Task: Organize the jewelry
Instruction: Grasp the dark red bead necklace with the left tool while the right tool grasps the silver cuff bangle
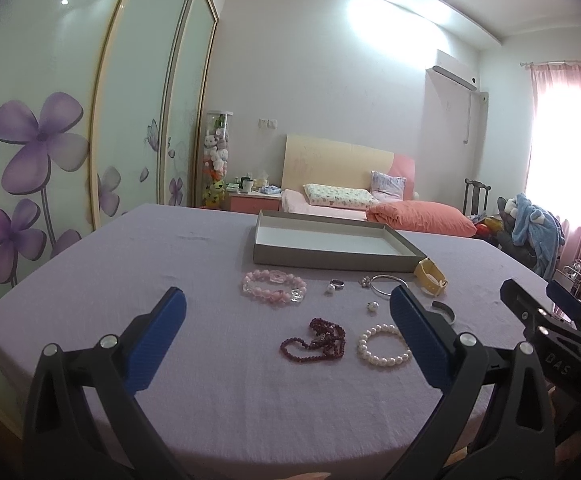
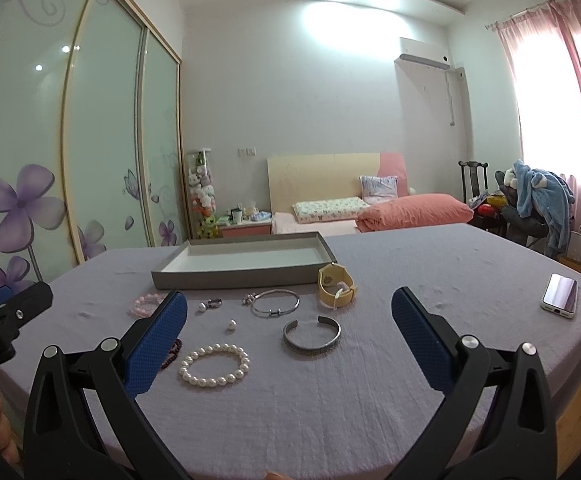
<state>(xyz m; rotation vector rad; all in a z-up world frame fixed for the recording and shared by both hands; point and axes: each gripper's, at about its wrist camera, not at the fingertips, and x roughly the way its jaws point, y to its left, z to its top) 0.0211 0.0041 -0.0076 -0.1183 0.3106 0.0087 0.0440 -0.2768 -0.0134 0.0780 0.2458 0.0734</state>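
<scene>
Lilac-clothed surface (image 2: 370, 380), grey tray (image 2: 246, 276) at the far side, pearl bracelet (image 2: 214, 366), silver cuff (image 2: 311, 338), bangle (image 2: 275, 303), yellow watch (image 2: 336, 290), garnet beads (image 1: 316, 345), pink bracelet (image 1: 274, 289), phone (image 2: 560, 295) well apart

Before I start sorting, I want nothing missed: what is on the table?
tray: 1, grey with white floor, far middle, nothing seen inside
pink bead bracelet: 1, before tray, left
ring: 1, silver, beside a pearl
loose pearl: 1, white, middle
thin bangle: 1, silver, near tray
watch: 1, yellow, by tray's right corner
cuff bangle: 1, grey metal, open-ended
dark red bead strand: 1, near
pearl bracelet: 1, white, near
phone: 1, far right
left gripper: blue fingers, open
right gripper: blue fingers, open
</scene>
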